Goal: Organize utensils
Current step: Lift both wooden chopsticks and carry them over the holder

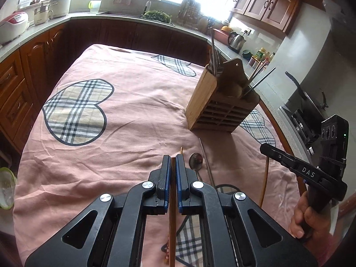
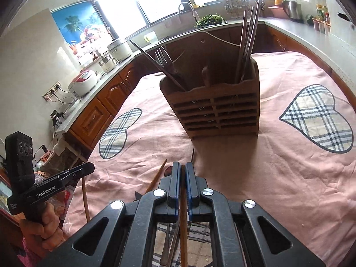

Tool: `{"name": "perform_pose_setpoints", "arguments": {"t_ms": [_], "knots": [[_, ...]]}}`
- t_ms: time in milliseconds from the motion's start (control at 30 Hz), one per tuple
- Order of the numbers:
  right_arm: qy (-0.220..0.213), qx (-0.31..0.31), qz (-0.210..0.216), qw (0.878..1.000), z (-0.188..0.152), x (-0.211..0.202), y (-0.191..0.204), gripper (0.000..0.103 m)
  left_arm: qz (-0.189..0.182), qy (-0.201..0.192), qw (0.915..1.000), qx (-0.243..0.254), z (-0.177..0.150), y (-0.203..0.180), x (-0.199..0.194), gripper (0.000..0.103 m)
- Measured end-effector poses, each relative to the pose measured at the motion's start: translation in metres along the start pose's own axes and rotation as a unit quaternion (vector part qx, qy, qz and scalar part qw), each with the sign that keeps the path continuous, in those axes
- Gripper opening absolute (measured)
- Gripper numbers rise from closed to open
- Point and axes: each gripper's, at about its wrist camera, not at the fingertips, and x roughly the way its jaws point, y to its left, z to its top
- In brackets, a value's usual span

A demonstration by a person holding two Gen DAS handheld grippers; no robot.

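Note:
A wooden utensil holder (image 1: 219, 102) (image 2: 219, 104) stands on the pink cloth, with metal chopsticks and forks in its compartments. My left gripper (image 1: 173, 159) is shut on a wooden chopstick (image 1: 172, 227) that runs back between its fingers, low over the cloth. My right gripper (image 2: 183, 165) is shut on another wooden chopstick (image 2: 183, 229); it appears as a black body (image 1: 307, 173) in the left wrist view. A metal spoon (image 1: 195, 161), a thin metal chopstick (image 1: 207, 162) and a loose wooden chopstick (image 1: 264, 180) lie on the cloth in front of the holder.
The pink cloth with plaid hearts (image 1: 100, 115) covers the table. Kitchen counters (image 1: 44, 29) surround it, with rice cookers (image 2: 83, 84), a sink with greens (image 2: 209, 21), a kettle (image 1: 237, 40) and a stove (image 1: 307, 120).

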Motion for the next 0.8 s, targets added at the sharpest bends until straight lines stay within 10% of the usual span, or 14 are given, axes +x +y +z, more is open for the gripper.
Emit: {"name": "perform_pose_setpoints", "arguments": {"t_ms": [800], "knots": [[-0.139,-0.026,-0.008,0.99,0.008,-0.103,0.012,0.005,-0.004,-0.17,0.9855,-0.001,0.002,-0.024,-0.091,0.004]]}}
